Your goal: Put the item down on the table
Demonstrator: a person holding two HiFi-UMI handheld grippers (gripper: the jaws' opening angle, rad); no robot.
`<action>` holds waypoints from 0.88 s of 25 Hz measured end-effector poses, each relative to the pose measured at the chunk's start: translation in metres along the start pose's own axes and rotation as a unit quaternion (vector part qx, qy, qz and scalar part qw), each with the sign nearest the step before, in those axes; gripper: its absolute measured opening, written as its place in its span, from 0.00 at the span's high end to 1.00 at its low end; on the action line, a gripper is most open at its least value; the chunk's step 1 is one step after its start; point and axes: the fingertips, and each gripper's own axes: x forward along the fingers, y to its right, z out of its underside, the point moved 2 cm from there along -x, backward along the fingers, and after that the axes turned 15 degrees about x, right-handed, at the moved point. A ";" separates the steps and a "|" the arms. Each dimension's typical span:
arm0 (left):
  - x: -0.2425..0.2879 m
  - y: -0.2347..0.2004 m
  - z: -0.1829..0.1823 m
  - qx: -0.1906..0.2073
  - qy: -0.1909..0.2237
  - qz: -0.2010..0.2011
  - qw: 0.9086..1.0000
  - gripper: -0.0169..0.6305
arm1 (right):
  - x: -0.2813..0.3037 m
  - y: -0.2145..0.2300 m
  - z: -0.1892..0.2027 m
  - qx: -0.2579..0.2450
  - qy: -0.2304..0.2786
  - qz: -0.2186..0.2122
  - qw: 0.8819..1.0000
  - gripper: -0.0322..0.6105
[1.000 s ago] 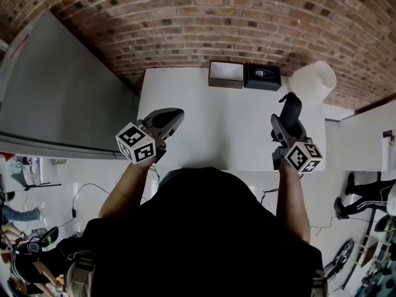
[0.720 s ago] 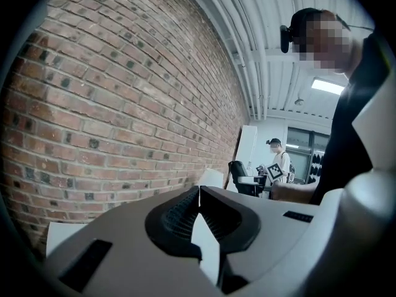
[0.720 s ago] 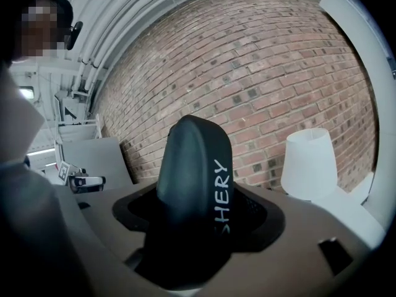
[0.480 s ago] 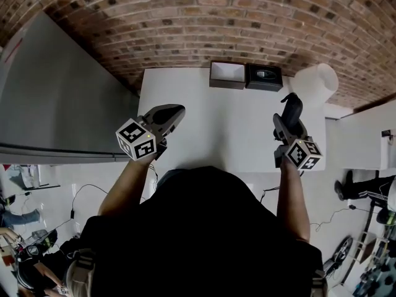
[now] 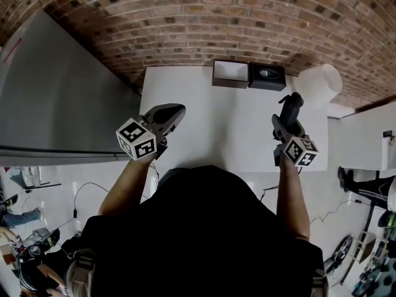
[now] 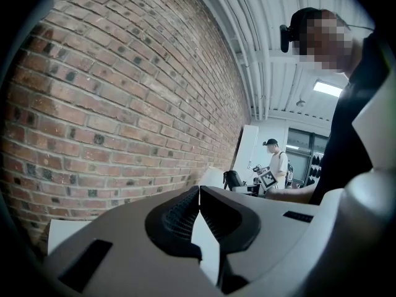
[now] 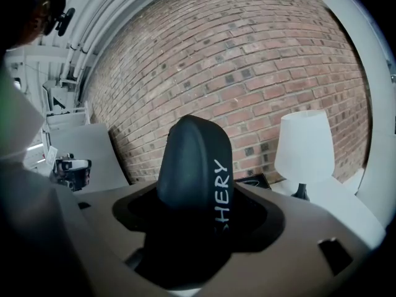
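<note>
Black item (image 7: 185,153) gripped in right claw (image 7: 198,198), lettering cut off | left claw (image 6: 199,195) closed, empty

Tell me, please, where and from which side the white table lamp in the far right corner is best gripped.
Probably by the slim dark stem of the lamp, below its white shade, jaws level, coming from the person's side. The shade flares broad, likely too wide for the jaws; the brick wall stands behind it and the black box to its left.
</note>
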 end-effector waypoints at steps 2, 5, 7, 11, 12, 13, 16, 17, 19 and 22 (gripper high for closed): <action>-0.002 -0.001 0.002 -0.001 -0.002 -0.001 1.000 0.94 | 0.004 0.010 0.006 0.000 -0.002 0.009 1.000 0.42; -0.004 -0.003 0.004 -0.003 -0.004 -0.002 1.000 0.94 | 0.009 0.019 0.016 0.004 -0.015 0.023 1.000 0.42; -0.004 -0.004 0.004 -0.004 -0.005 -0.003 1.000 0.94 | 0.012 0.028 0.024 0.004 -0.024 0.028 0.999 0.42; -0.004 -0.004 0.006 -0.005 -0.009 -0.002 1.000 0.94 | 0.018 0.034 0.037 0.005 -0.040 0.033 0.999 0.42; -0.004 -0.005 0.007 -0.005 -0.010 -0.002 1.000 0.94 | 0.020 0.039 0.042 0.005 -0.043 0.036 0.998 0.42; -0.004 -0.005 0.008 -0.005 -0.011 -0.003 1.000 0.94 | 0.022 0.042 0.046 0.004 -0.047 0.039 0.998 0.42; -0.004 -0.006 0.009 -0.006 -0.013 -0.002 1.000 0.94 | 0.028 0.049 0.056 -0.008 -0.055 0.044 0.998 0.42; -0.004 -0.006 0.010 -0.006 -0.014 -0.002 1.000 0.94 | 0.029 0.051 0.059 -0.017 -0.057 0.048 0.997 0.42; -0.004 -0.006 0.010 -0.006 -0.015 -0.002 1.000 0.94 | 0.031 0.055 0.063 -0.036 -0.063 0.058 0.996 0.42; -0.005 -0.006 0.010 -0.007 -0.017 -0.003 1.000 0.94 | 0.033 0.052 0.065 -0.043 -0.066 0.063 0.995 0.42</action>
